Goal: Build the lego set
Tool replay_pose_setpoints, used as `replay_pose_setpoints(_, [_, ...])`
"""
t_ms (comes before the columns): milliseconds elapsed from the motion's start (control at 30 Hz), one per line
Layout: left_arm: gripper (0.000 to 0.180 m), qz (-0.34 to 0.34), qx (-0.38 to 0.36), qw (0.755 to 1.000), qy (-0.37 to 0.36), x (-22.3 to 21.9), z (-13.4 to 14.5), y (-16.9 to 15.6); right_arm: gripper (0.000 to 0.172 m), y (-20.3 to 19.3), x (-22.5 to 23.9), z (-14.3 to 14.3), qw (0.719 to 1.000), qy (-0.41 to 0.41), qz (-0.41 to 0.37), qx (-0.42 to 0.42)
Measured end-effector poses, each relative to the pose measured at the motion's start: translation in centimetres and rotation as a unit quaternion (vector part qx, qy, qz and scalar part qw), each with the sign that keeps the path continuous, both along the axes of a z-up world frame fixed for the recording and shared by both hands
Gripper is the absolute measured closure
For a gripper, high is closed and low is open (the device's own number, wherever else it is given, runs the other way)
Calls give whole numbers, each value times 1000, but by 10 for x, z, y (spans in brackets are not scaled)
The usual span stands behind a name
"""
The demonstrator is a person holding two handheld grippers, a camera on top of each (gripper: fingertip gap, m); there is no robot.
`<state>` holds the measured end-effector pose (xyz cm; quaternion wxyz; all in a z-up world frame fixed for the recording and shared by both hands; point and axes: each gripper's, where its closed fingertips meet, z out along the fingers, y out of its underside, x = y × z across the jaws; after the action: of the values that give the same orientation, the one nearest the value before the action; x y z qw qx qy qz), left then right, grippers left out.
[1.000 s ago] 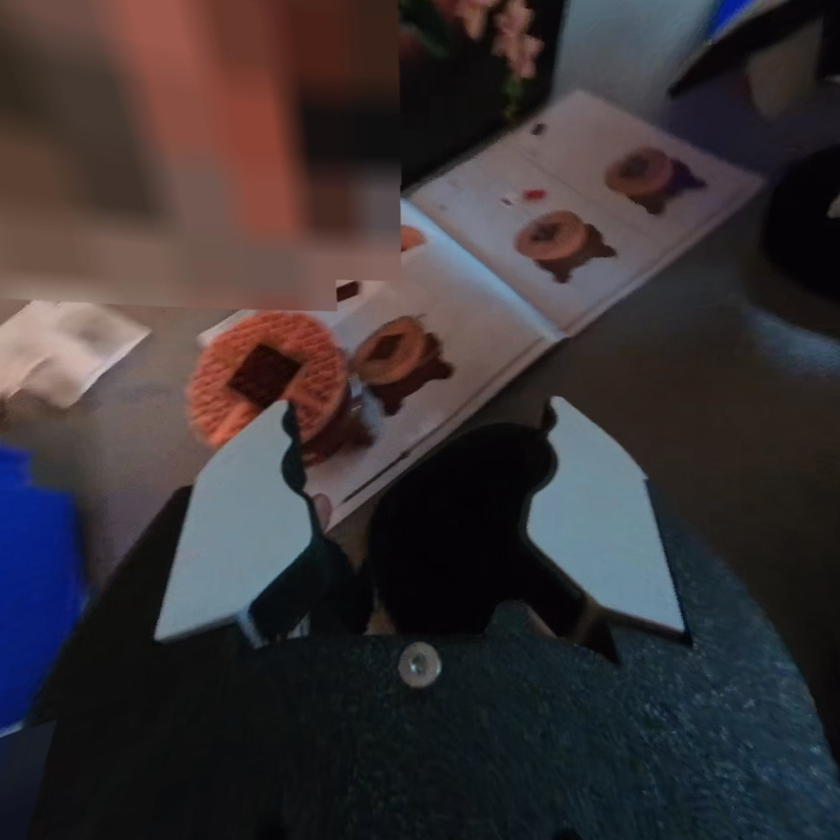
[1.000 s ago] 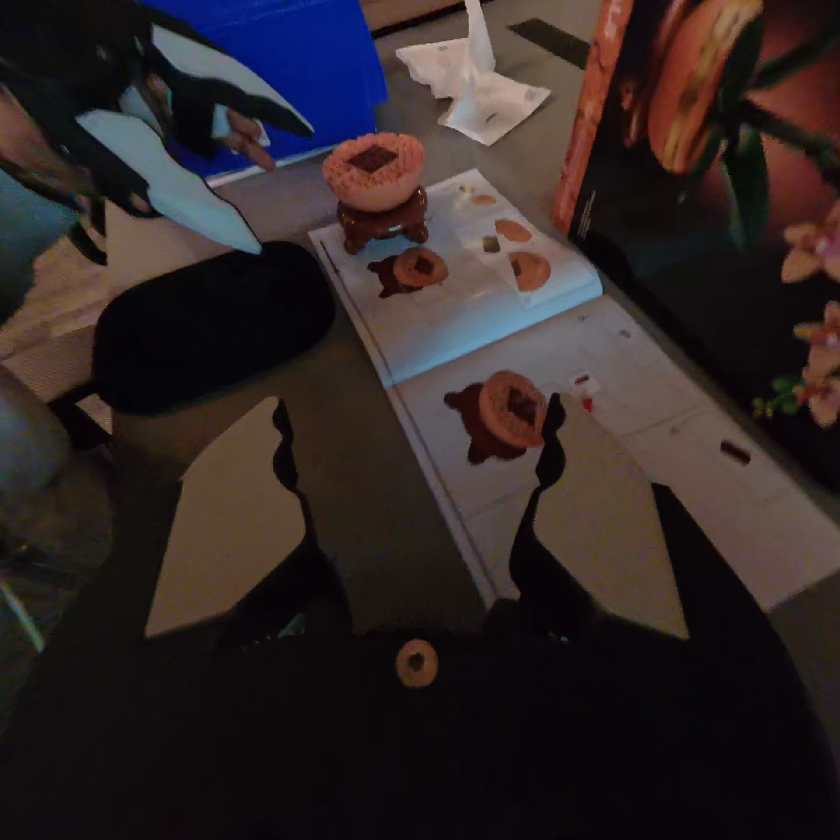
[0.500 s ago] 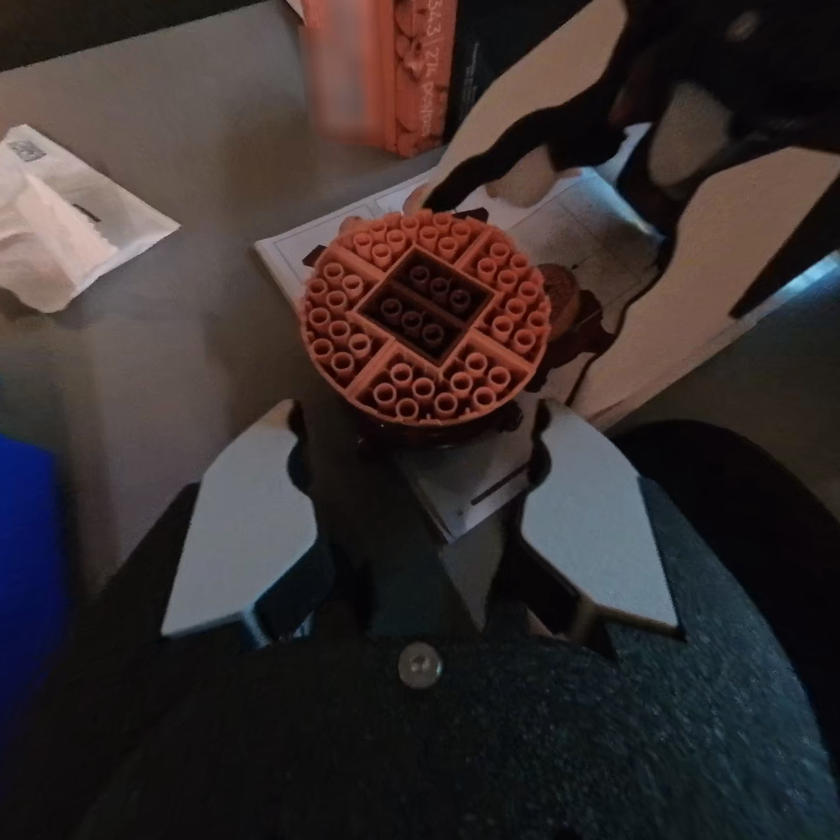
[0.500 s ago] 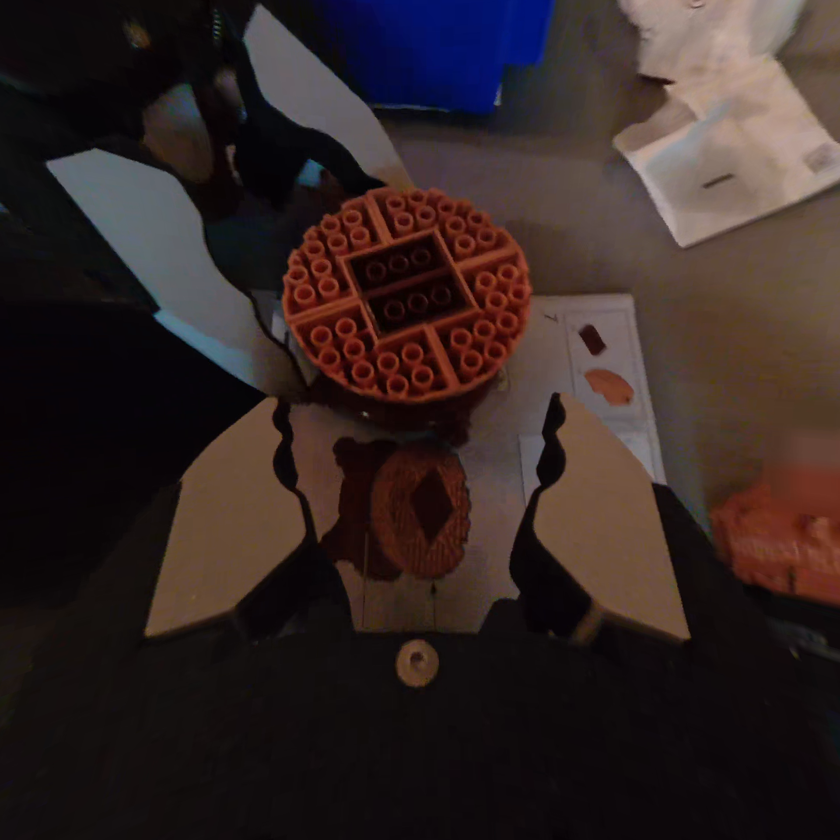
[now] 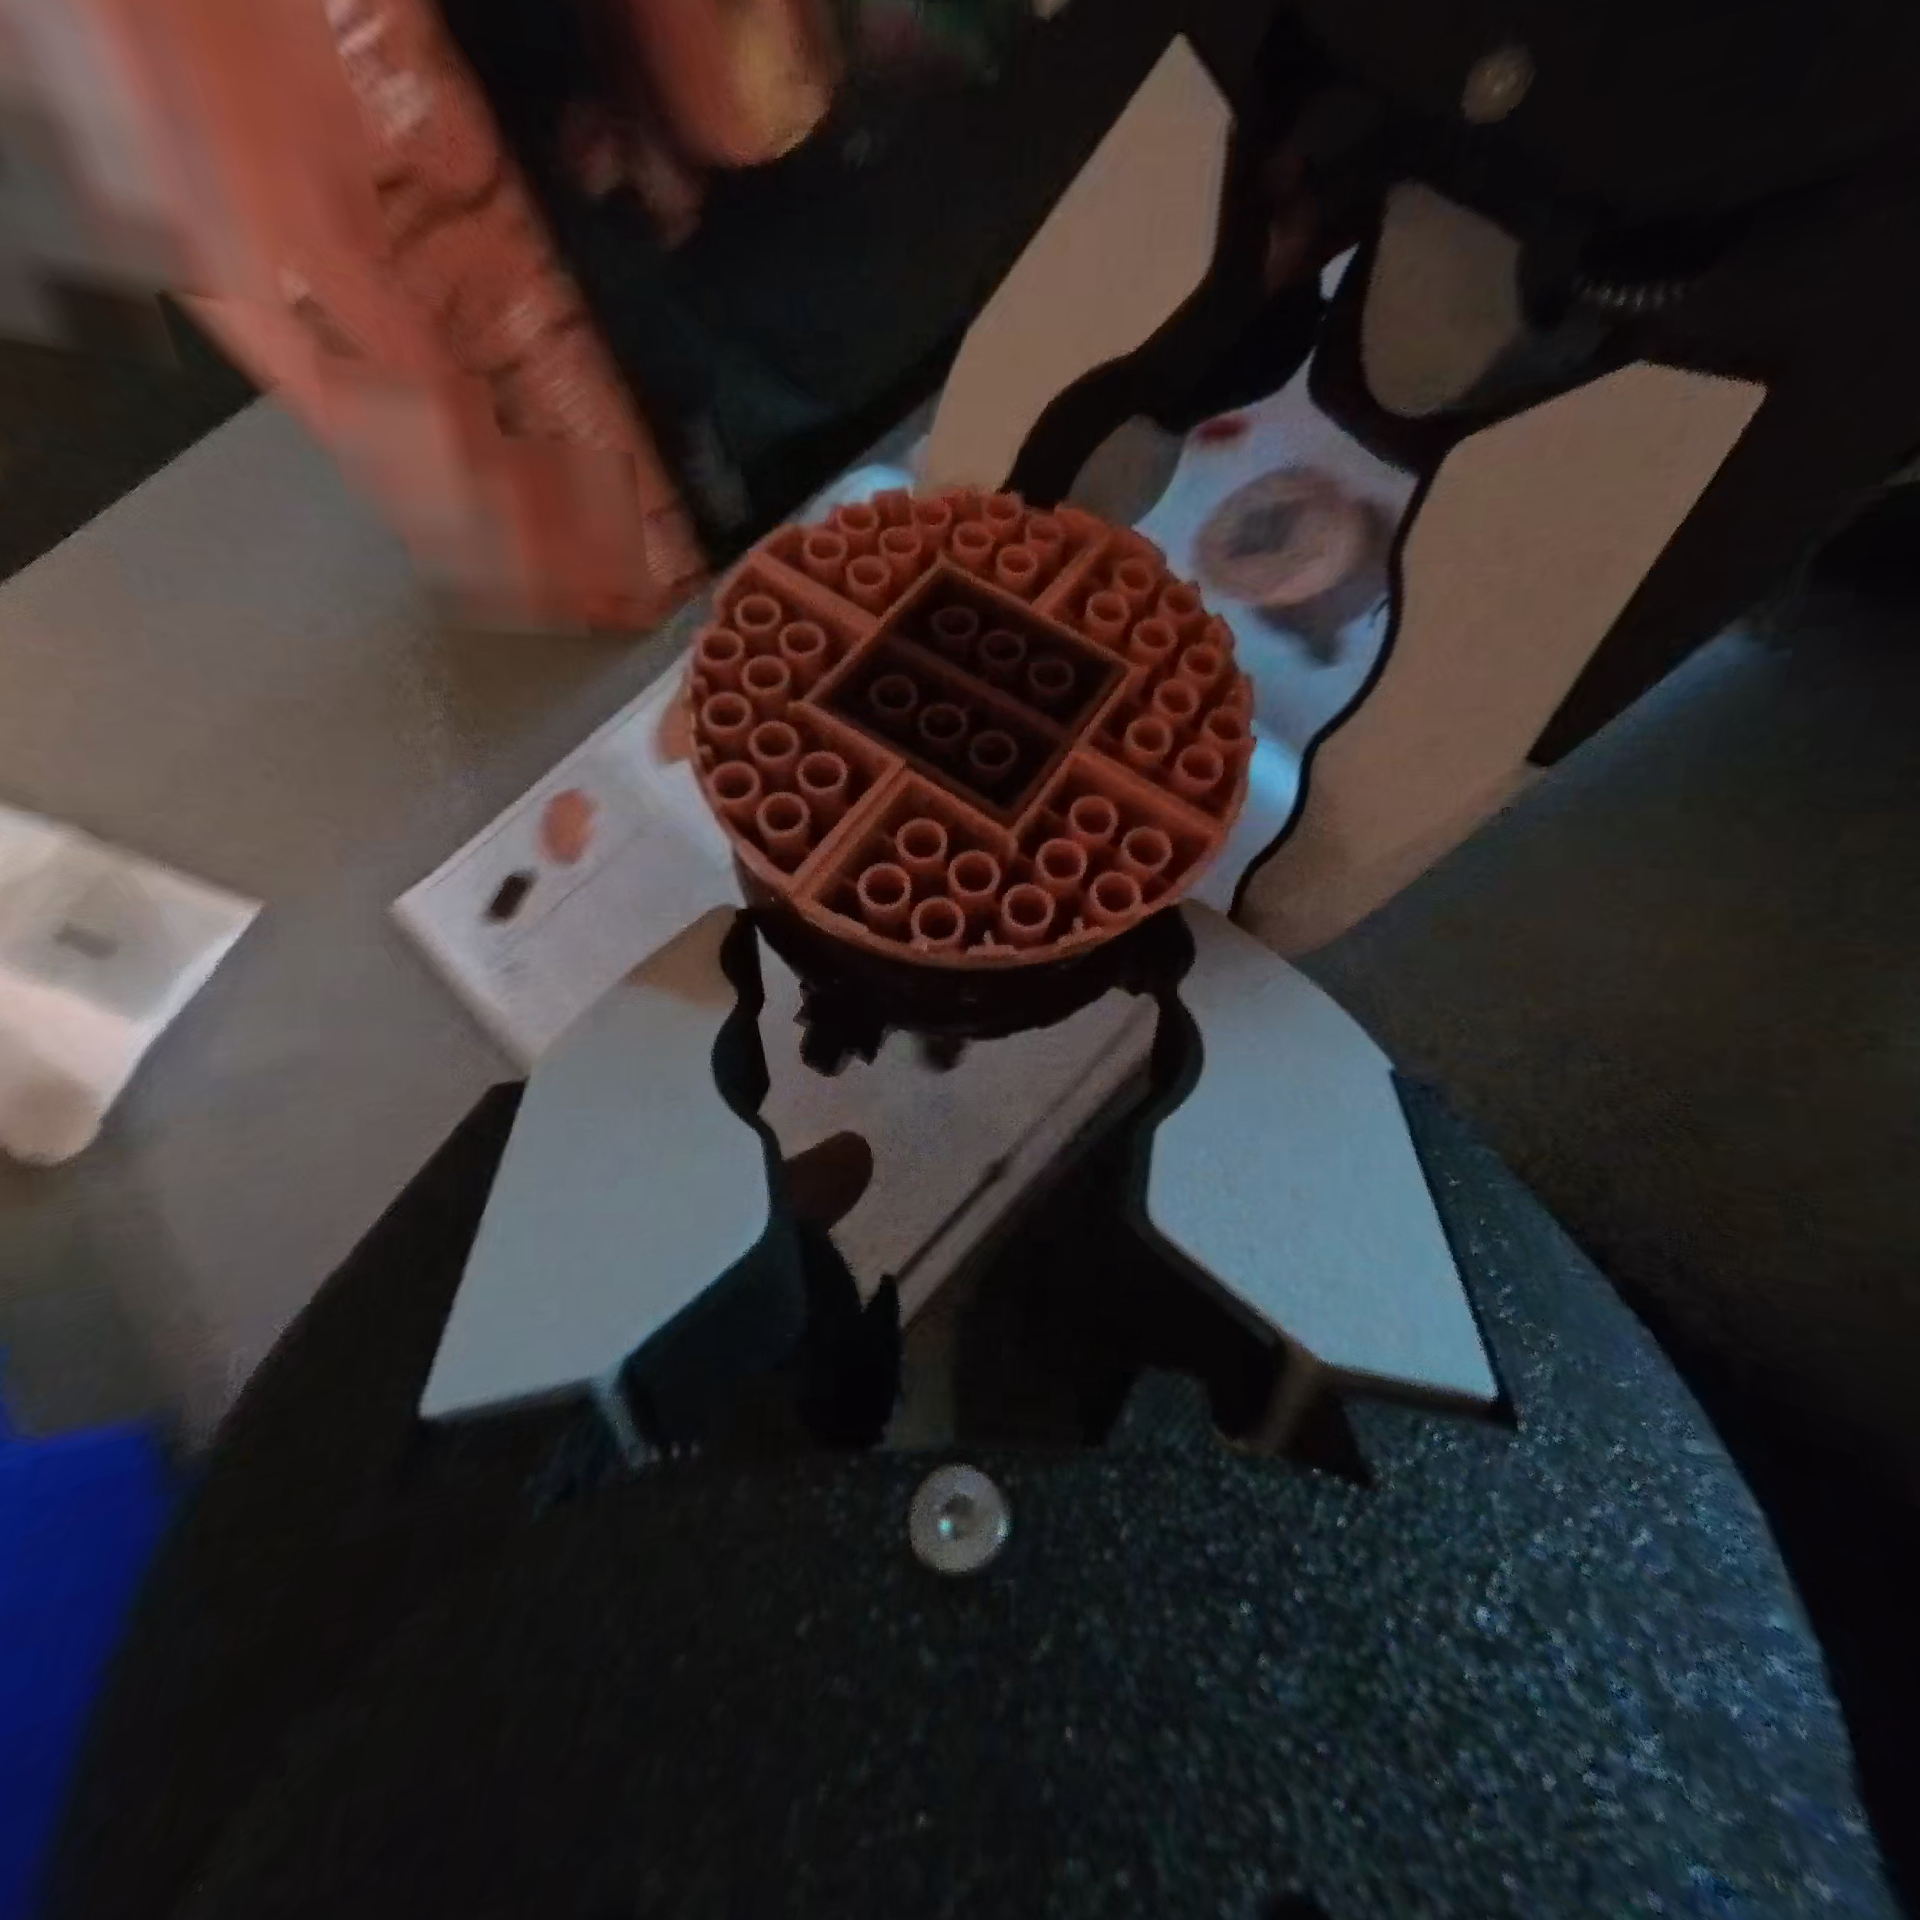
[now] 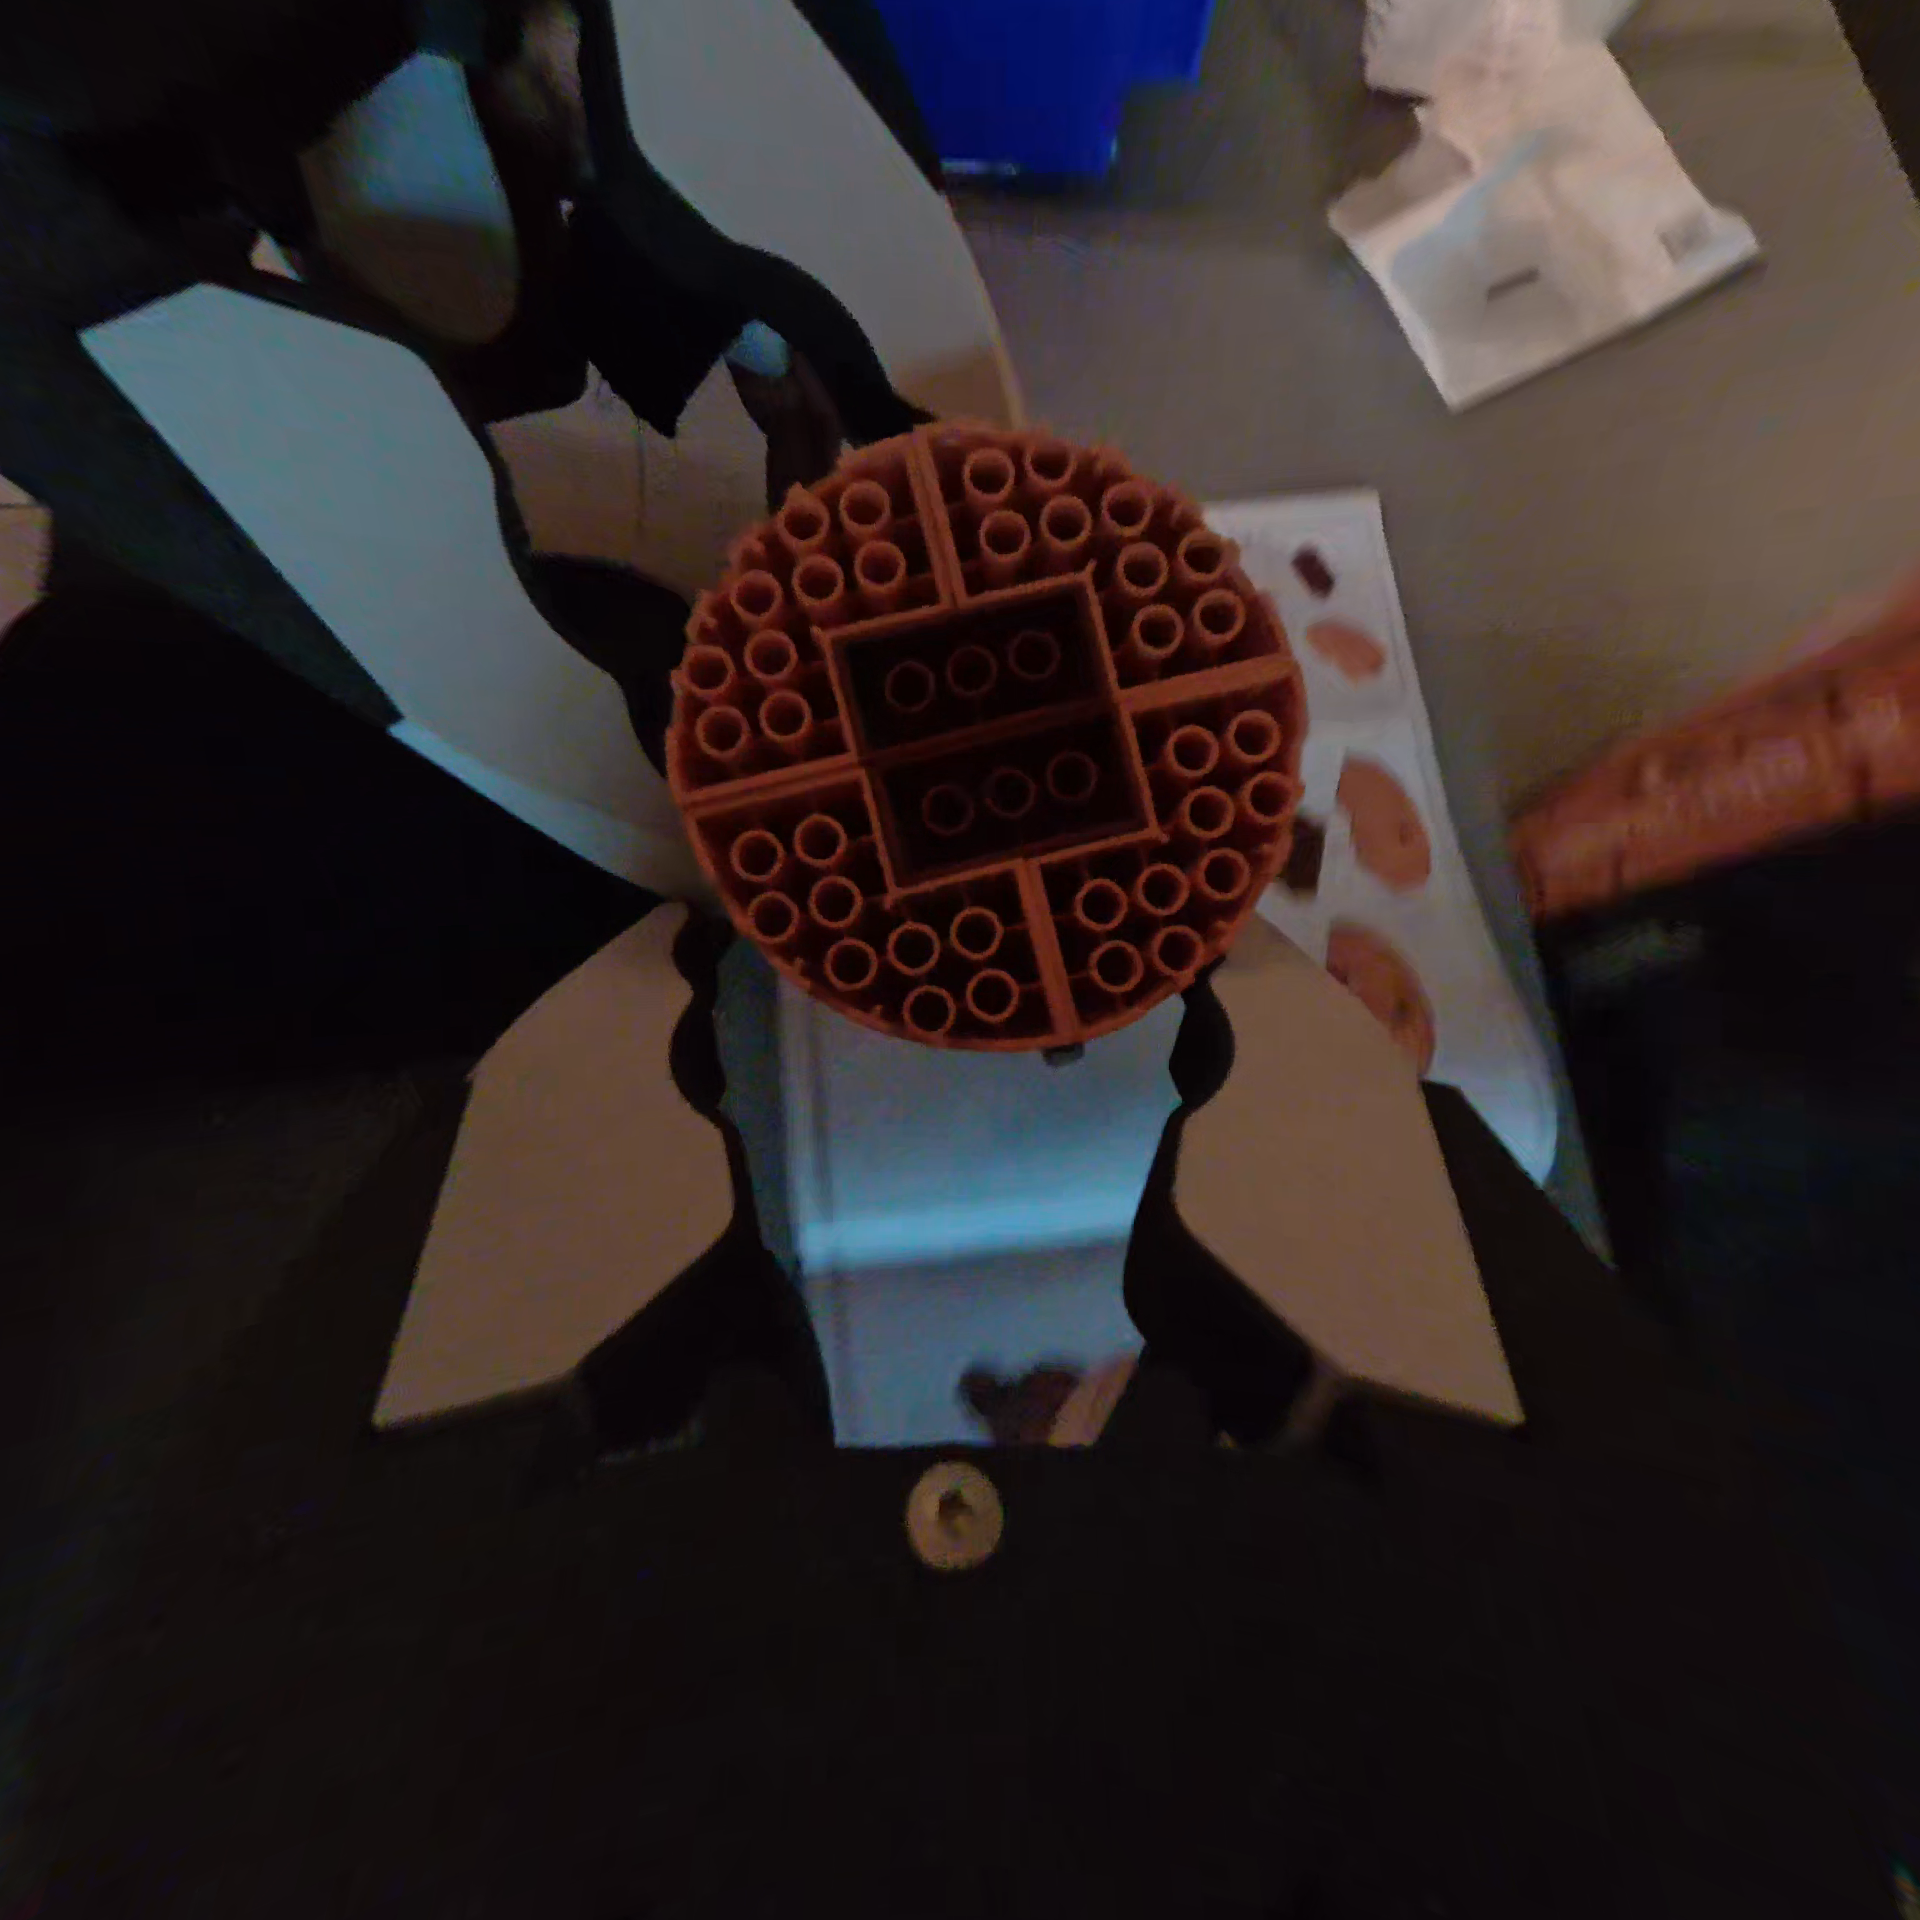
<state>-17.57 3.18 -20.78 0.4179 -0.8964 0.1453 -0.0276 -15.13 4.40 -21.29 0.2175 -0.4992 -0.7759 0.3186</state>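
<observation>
A round orange brick model with a dark centre stands on a dark brown brick stand, on an open instruction booklet. My left gripper is open, its fingertips close on either side of the stand below the orange disc. My right gripper is open too, its fingertips just under the near rim of the model. Each gripper faces the other across the model. The right gripper's fingers flank the far right of the disc, and the left gripper's fingers flank its far left.
An orange and black box stands behind the booklet and shows at the right edge in the right wrist view. A white paper bag lies on the grey table. A blue object stands beyond. The blue object is closer to my left gripper, around 20 cm from its tips; the right tips are 25 cm off. My left wrist view looks at it from another angle.
Both grippers have swung in from the sides and come down around the model from opposite sides. Both pairs of fingers have drawn closer together.
</observation>
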Motion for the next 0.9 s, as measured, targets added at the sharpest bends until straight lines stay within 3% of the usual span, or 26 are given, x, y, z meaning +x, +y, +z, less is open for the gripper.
replay_pose_setpoints(100, [107, -52, -8, 998, -28, 58, 4, 3, 86, 0, 59, 1, 999, -13, -52, -13])
replay_pose_setpoints(300, [107, -88, -54, 994, -39, 137, -32, -8, 87, -12, 133, -35, 996, -28, -81, -19])
replay_pose_setpoints(433, [107, -66, -68, 995, -13, 143, -49, -12, 83, -17, 136, -47, 998, -17, -58, -23])
replay_pose_setpoints(467, [106, -62, -67, 996, -17, 143, -49, -12, 79, -18, 136, -46, 998, -21, -52, -38])
replay_pose_setpoints(500, [105, -59, -67, 996, -21, 142, -48, -12, 63, -22, 139, -44, 997, -28, -39, -60])
replay_pose_setpoints(567, [91, -47, -69, 996, -13, 136, -47, -15, 50, -16, 150, -37, 996, -51, -31, -73])
replay_pose_setpoints(633, [82, -38, -60, 997, -16, 131, -43, -20, 45, 6, 158, -23, 996, -42, -47, -64])
replay_pose_setpoints(667, [81, -35, -55, 998, -26, 129, -40, -24, 52, 20, 157, -14, 996, -25, -62, -64])
replay_pose_setpoints(700, [81, -34, -48, 997, -41, 128, -36, -27, 75, 36, 154, -5, 994, -2, -86, -67])
replay_pose_setpoints(767, [83, -20, -23, 997, -67, 120, -27, -31, 136, 72, 141, 7, 983, 46, -158, -83])
replay_pose_setpoints(800, [84, -12, -8, 997, -75, 114, -23, -32, 152, 85, 133, 7, 976, 58, -187, -94])
replay_pose_setpoints(833, [86, 3, 7, 997, -77, 105, -18, -32, 162, 95, 127, 2, 973, 59, -202, -96])
replay_pose_setpoints(900, [89, 30, 33, 996, -75, 88, -11, -32, 162, 113, 119, -18, 973, 29, -225, -49])
